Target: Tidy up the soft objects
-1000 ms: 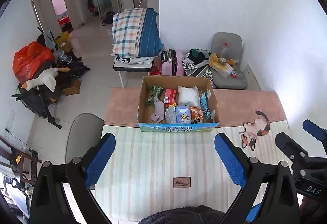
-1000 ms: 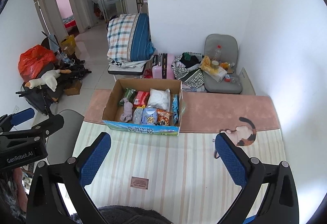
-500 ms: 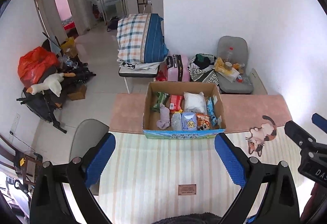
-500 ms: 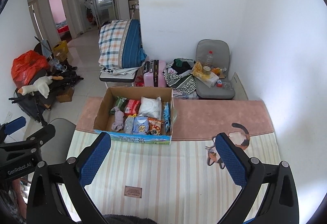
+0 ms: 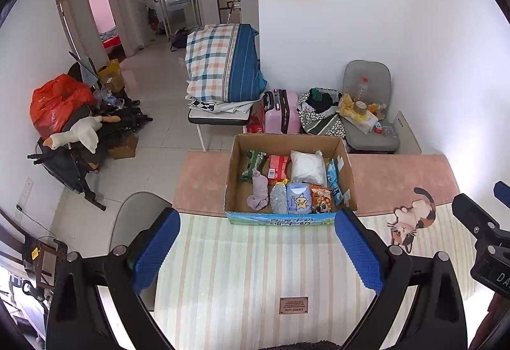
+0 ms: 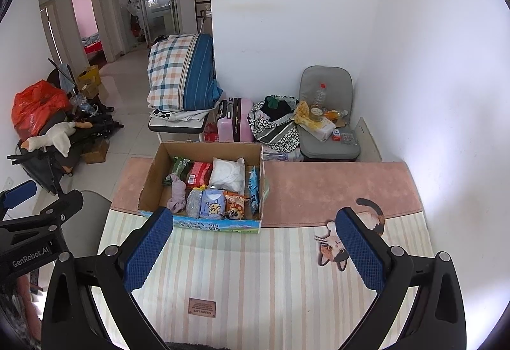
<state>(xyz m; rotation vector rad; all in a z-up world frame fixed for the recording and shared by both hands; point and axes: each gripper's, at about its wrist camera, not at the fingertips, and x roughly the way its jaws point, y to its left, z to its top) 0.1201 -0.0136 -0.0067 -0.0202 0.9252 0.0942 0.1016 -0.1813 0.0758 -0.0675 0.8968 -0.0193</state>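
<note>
An open cardboard box (image 5: 348, 177) sits on the table where a striped cloth (image 5: 242, 270) meets a pink mat (image 5: 398, 174). It holds several soft packs, a white pillow pack (image 5: 307, 163) and a lilac cloth (image 5: 258, 190). It also shows in the right wrist view (image 6: 149, 181). My left gripper (image 5: 256, 220) is open and empty, held above the cloth in front of the box. My right gripper (image 6: 255, 219) is open and empty, right of the left one. A dark fuzzy thing shows at the bottom edge (image 5: 296, 345).
A cat-shaped mat (image 6: 338, 244) lies at the right of the table. A grey chair (image 5: 134, 216) stands at the table's left edge. Beyond are a folded plaid quilt (image 5: 220, 63), a pink suitcase (image 5: 282, 112), a cluttered grey seat (image 5: 369, 123) and a goose toy (image 5: 76, 134).
Both grippers have risen and pulled back; the box looks farther off and more of the room shows. The dark fuzzy thing has sunk nearly out of view. Jaws stay open.
</note>
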